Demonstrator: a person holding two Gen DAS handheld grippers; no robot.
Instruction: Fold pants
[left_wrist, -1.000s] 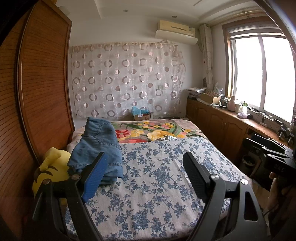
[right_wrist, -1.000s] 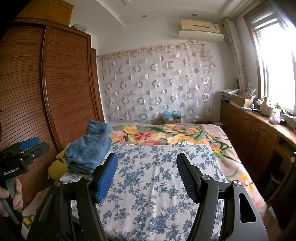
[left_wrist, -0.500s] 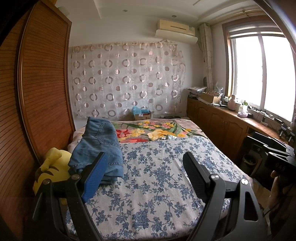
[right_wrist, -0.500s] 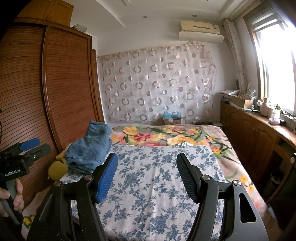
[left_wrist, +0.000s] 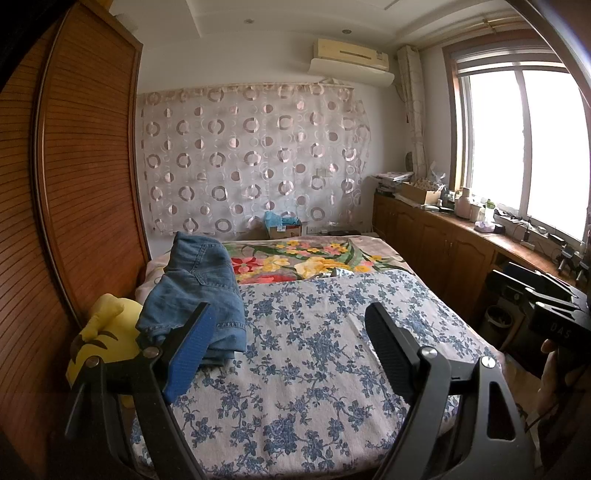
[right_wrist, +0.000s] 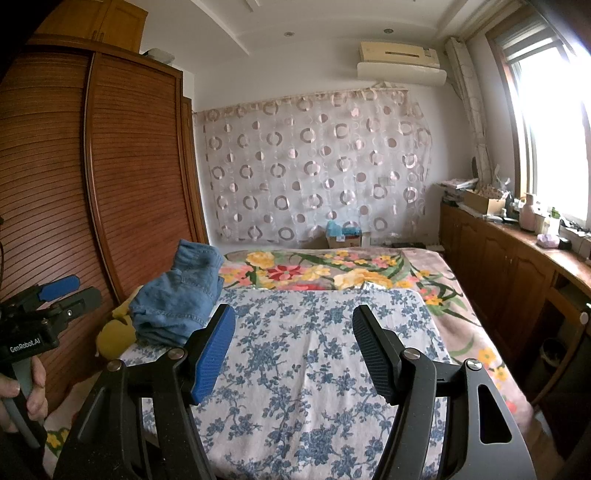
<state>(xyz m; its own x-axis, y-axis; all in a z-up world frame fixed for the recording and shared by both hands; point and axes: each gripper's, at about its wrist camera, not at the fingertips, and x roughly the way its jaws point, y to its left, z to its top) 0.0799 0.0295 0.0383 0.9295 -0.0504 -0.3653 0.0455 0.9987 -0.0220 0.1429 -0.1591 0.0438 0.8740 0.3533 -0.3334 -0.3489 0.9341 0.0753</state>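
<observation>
One pair of denim pants lies crumpled in a heap at the bed's left edge, against the wardrobe, partly over a single yellow plush toy. Both claws hang above the near end of the bed, pads well apart with nothing between them: the left gripper spread wide, the right gripper a little narrower. The right wrist view alone shows the left gripper from the side and the hand on its handle, plus cupboards on top of the wardrobe. The left wrist view alone shows the full window. Beyond the far edge, one cardboard box holds something blue; what it is I cannot tell. One more open box sits on the counter under the window.
</observation>
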